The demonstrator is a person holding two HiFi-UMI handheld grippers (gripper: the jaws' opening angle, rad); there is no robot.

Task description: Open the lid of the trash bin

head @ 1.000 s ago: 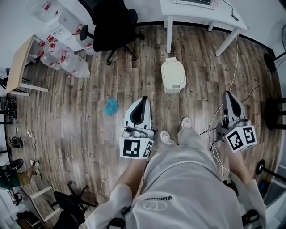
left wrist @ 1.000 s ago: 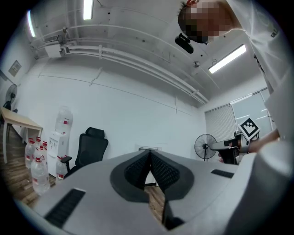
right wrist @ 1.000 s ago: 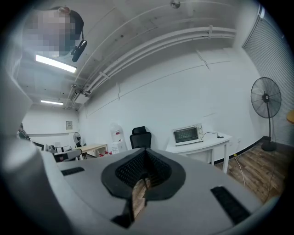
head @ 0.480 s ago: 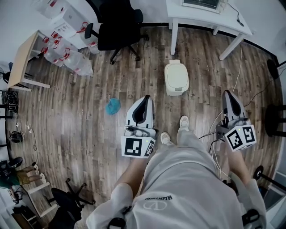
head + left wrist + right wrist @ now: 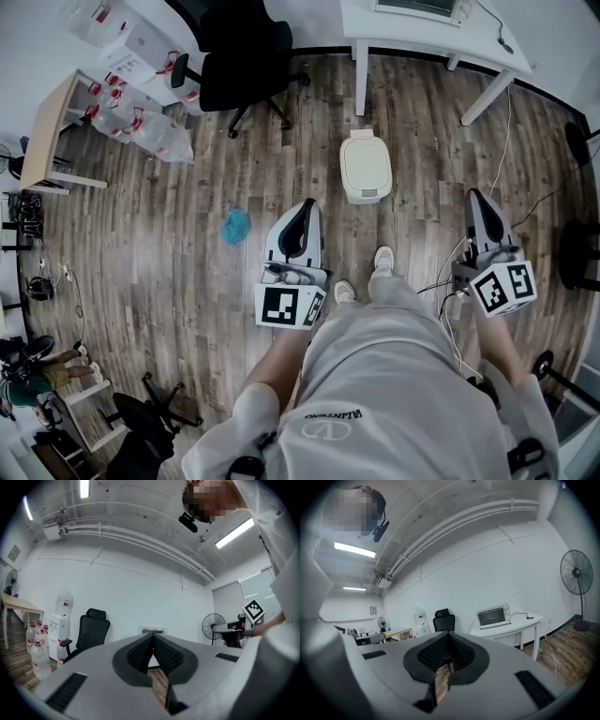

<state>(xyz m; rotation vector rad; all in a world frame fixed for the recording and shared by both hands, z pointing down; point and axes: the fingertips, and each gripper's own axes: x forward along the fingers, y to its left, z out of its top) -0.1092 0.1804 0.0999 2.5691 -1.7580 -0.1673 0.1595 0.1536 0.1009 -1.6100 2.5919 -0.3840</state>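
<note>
Cream trash bin (image 5: 366,195), lid (image 5: 365,161) down, contents hidden.

White desk (image 5: 412,39) and office chair (image 5: 239,52) cut by the top edge

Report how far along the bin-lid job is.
Done: nothing; the lid of the trash bin lies shut. In hand: the left gripper and right gripper are held out front, jaws together on nothing, apart from the bin across the floor. Left: reach the bin, catch the lid, lift it open.
</note>
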